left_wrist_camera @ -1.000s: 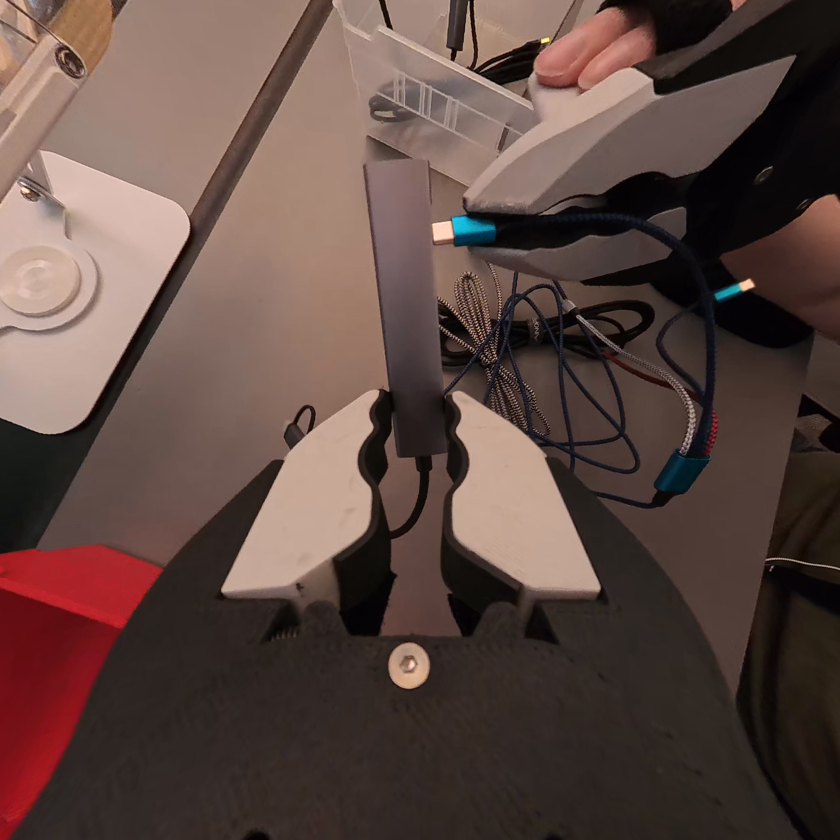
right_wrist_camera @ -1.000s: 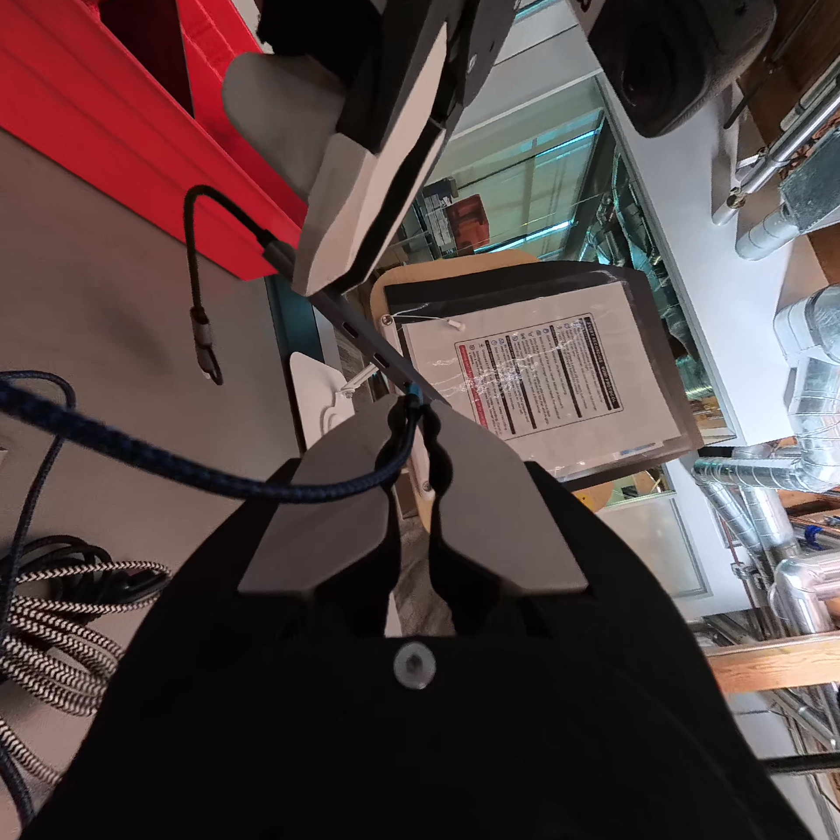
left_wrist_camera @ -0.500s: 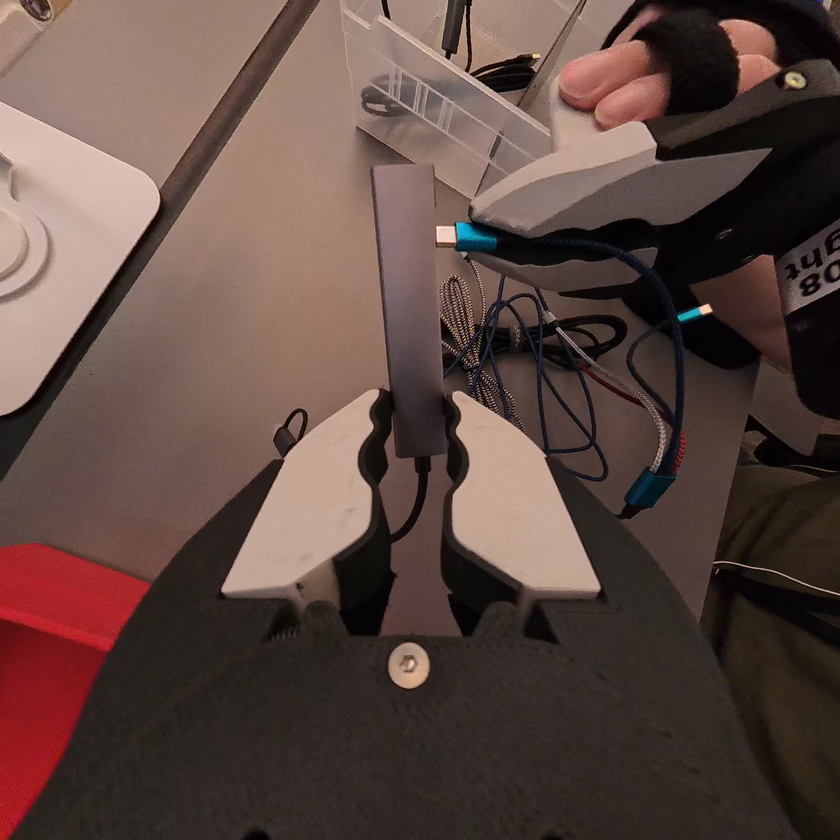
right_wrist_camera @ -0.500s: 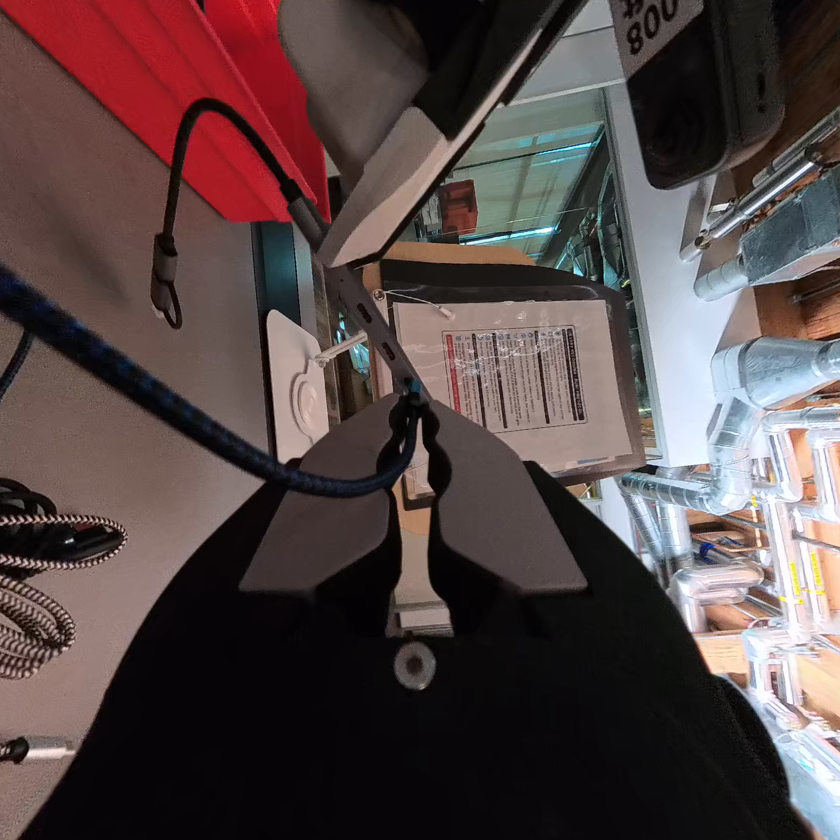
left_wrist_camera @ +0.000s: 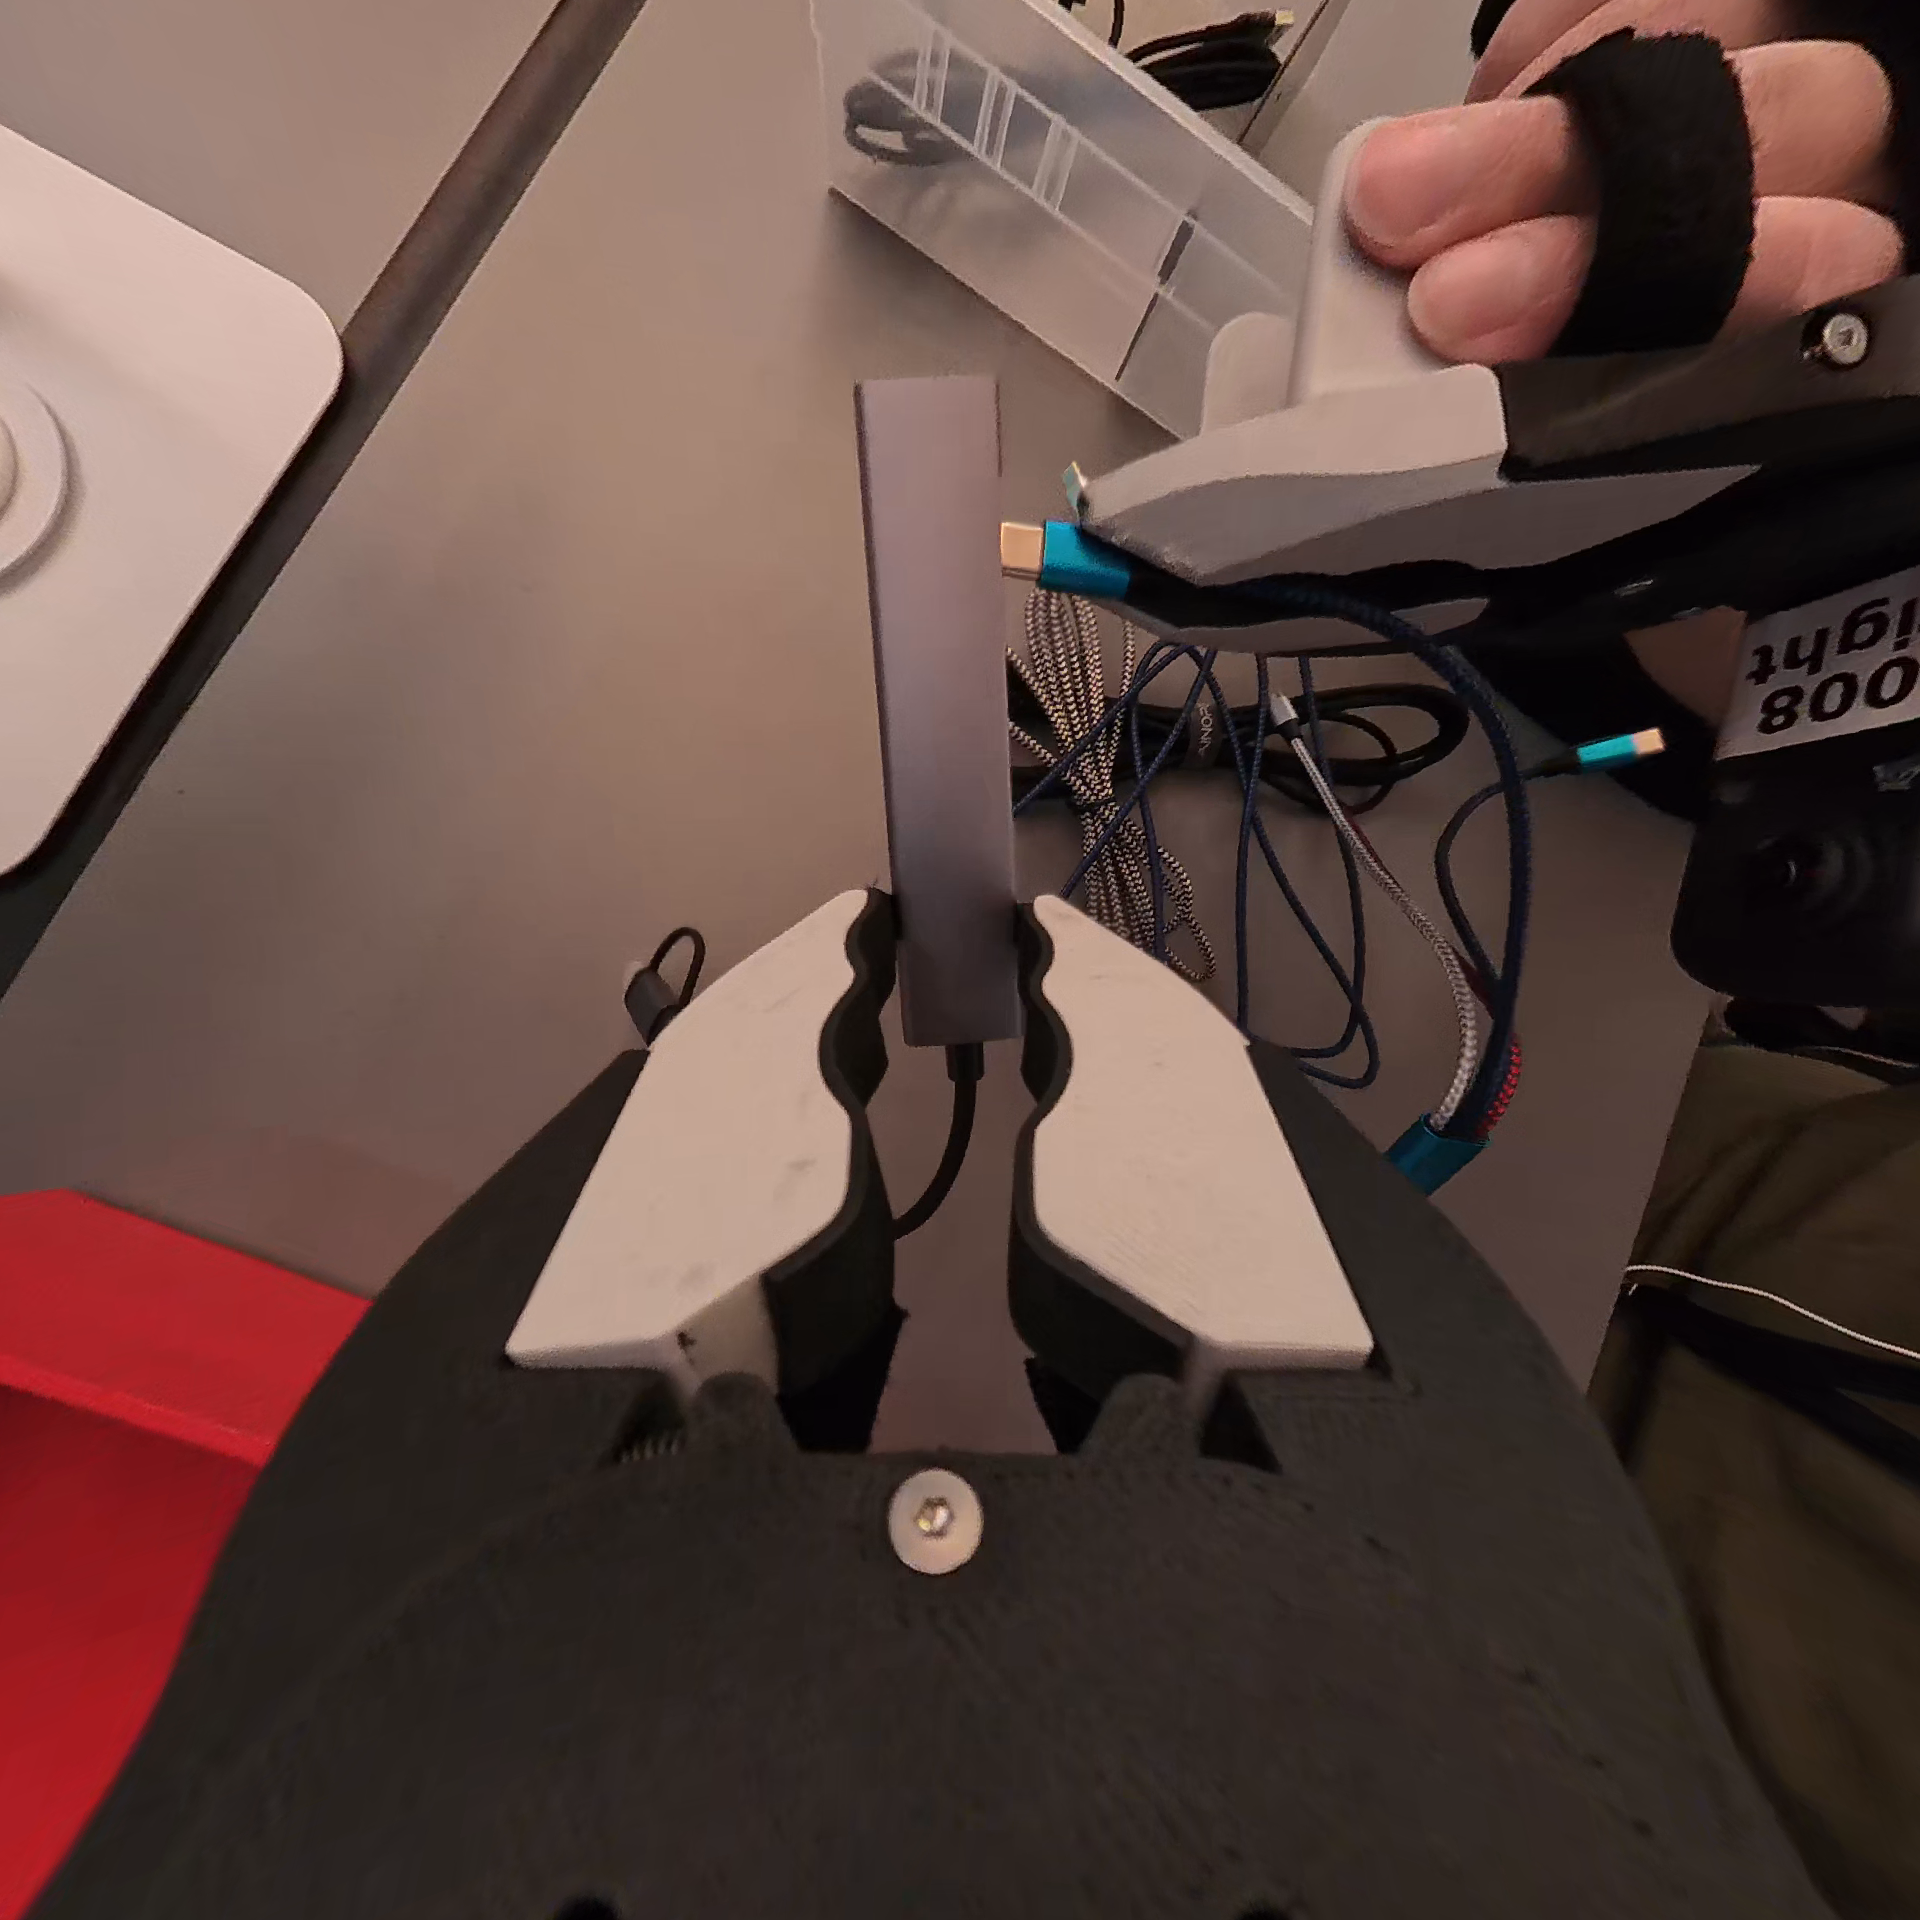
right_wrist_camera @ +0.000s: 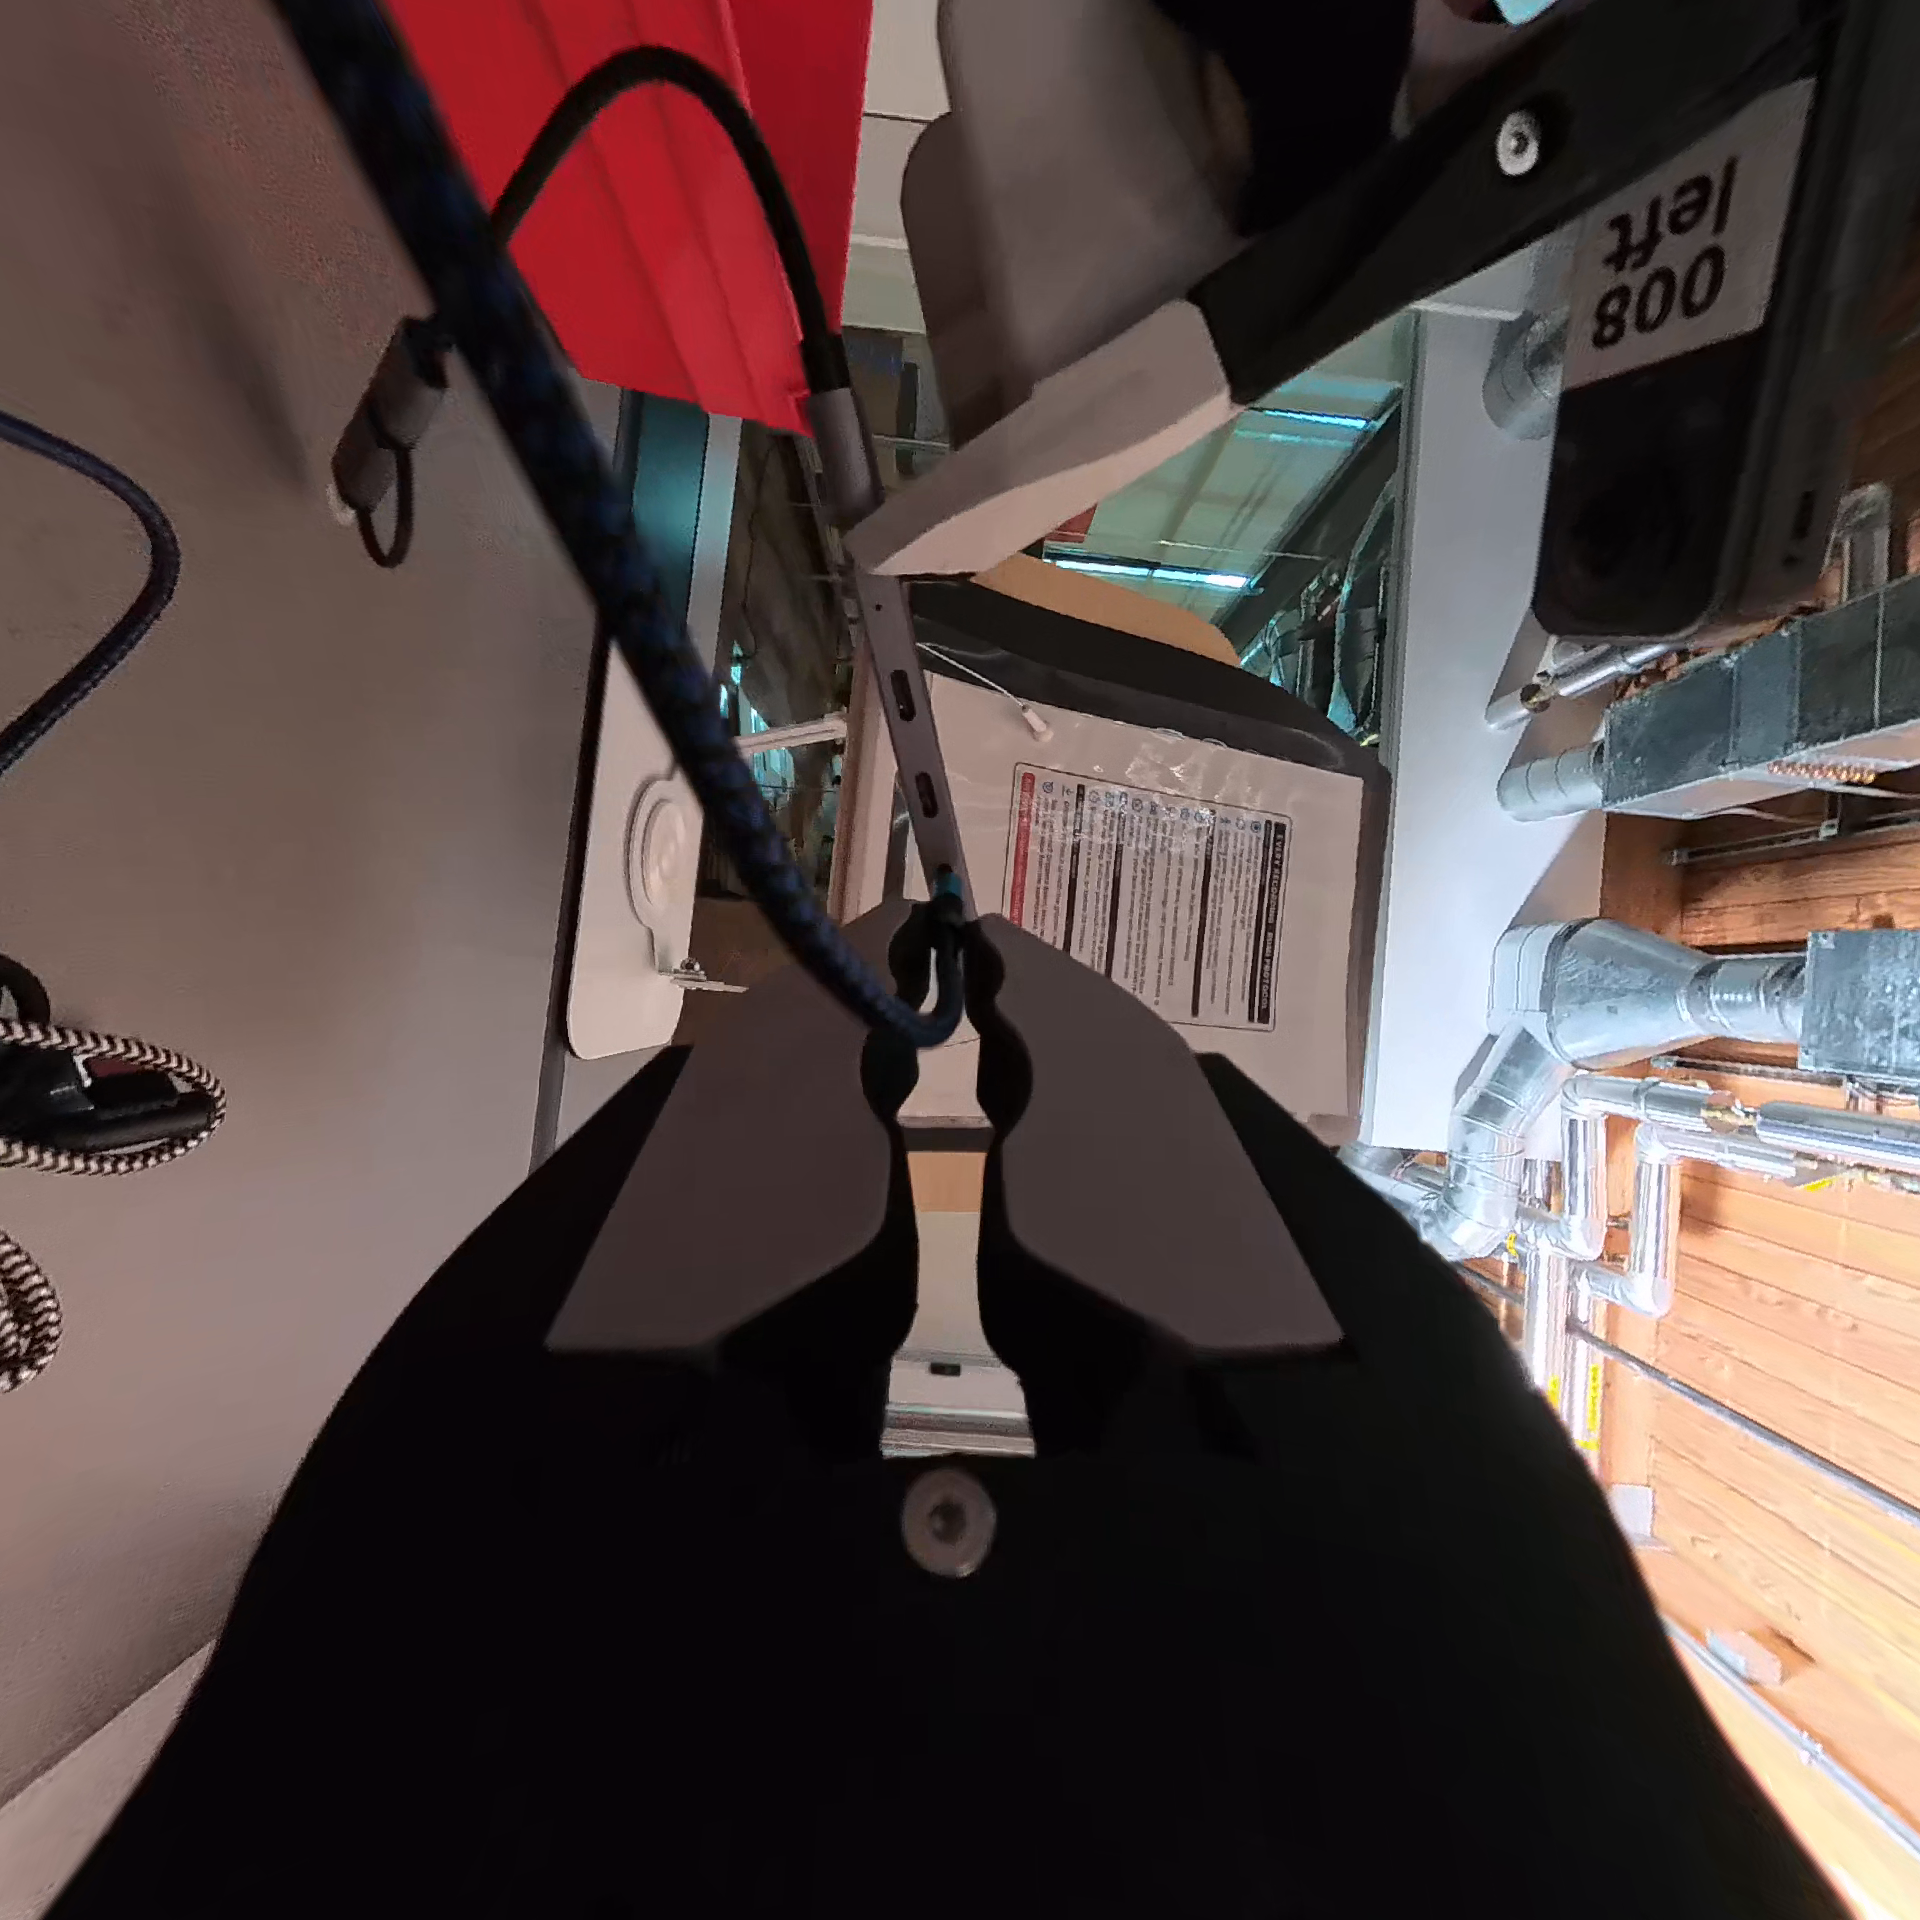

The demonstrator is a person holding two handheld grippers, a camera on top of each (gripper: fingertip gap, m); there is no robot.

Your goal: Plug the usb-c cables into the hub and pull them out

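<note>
My left gripper (left_wrist_camera: 954, 920) is shut on the near end of a slim grey hub (left_wrist_camera: 935, 665) and holds it above the table, long axis pointing away. My right gripper (right_wrist_camera: 951, 925) is shut on a blue usb-c plug (left_wrist_camera: 1070, 559) with a dark blue braided cable (right_wrist_camera: 665, 644). In the left wrist view the right gripper (left_wrist_camera: 1101, 540) comes in from the right, and the plug's metal tip sits right at the hub's right edge. In the right wrist view the hub's port edge (right_wrist_camera: 909, 727) runs up from the plug (right_wrist_camera: 948, 885). Whether the tip is inside a port is hidden.
A tangle of loose cables (left_wrist_camera: 1226, 831) lies on the grey table right of the hub, with a second blue plug (left_wrist_camera: 1621, 748). A clear plastic bin (left_wrist_camera: 1049, 177) stands behind. A red bin (left_wrist_camera: 135, 1351) is at the near left. A white stand base (left_wrist_camera: 125, 436) is at the far left. The tips of one gripper are about 6 cm away from the tips of the other.
The right gripper with the blue plug has tilted and stayed next to the hub's right edge. Both views have turned and drawn closer. The left gripper keeps its hold on the hub.
</note>
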